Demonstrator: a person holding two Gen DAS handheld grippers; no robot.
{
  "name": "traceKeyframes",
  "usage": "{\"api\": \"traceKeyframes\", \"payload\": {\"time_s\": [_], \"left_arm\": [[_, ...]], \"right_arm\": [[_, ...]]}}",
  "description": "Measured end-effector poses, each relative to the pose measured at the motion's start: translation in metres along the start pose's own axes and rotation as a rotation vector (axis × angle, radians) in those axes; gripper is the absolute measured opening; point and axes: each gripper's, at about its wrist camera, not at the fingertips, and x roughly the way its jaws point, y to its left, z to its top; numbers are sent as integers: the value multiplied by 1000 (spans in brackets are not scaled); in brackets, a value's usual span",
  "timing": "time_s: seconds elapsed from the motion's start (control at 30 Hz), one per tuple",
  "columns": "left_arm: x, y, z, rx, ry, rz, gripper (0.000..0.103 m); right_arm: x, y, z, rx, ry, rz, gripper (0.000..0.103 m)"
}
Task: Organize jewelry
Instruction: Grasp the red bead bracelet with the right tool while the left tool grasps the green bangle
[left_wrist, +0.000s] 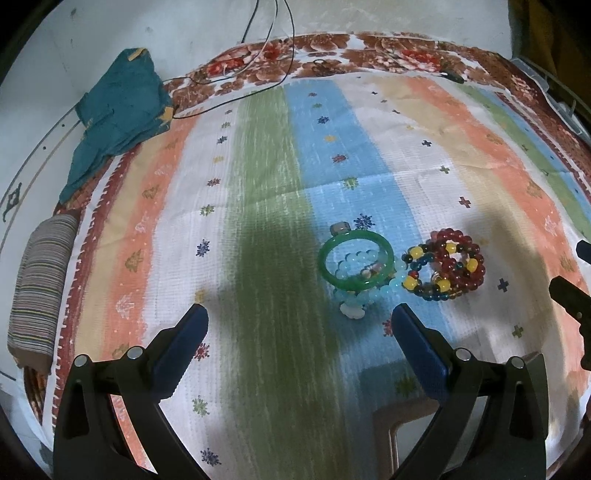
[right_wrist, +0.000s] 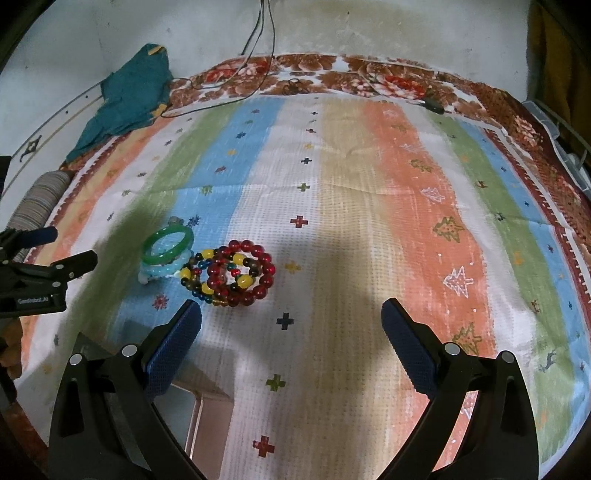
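Note:
A green bangle (left_wrist: 356, 263) (right_wrist: 168, 245) rests on a pale blue bead bracelet (left_wrist: 384, 292) (right_wrist: 157, 274) on the striped cloth. Beside them to the right lie a dark red bead bracelet (left_wrist: 458, 263) (right_wrist: 242, 273) and a multicoloured one with yellow beads (left_wrist: 419, 275) (right_wrist: 195, 275), overlapping. My left gripper (left_wrist: 299, 317) hovers open just short of the green bangle, nothing between its fingers. My right gripper (right_wrist: 291, 312) is open and empty, with the red bracelet ahead to its left. The left gripper shows at the left edge of the right wrist view (right_wrist: 48, 258).
The striped cloth (left_wrist: 258, 184) covers a floral-bordered mat (right_wrist: 332, 70). A teal folded cloth (left_wrist: 118, 122) and a striped roll (left_wrist: 40, 288) lie at the far left. Cables (left_wrist: 258, 66) trail across the back edge. A tan box corner (left_wrist: 402, 424) sits near the front.

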Motion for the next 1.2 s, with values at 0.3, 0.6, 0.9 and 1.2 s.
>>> {"api": "traceKeyframes", "payload": {"time_s": [0.3,0.6,0.9,1.2], "left_arm": [[13,0,4,-3,23,-10,97],[28,3,8,-27,51,-18,97],[43,4,15,-45,72,-41,97],[61,7,21,-81,107,-72,97]], "right_arm": [[13,-1,2,4,23,-1,99],[25,-2,4,12,44,0,99],[38,-5,7,40,73,17,99],[55,-6,10,64,109,26,99]]}}
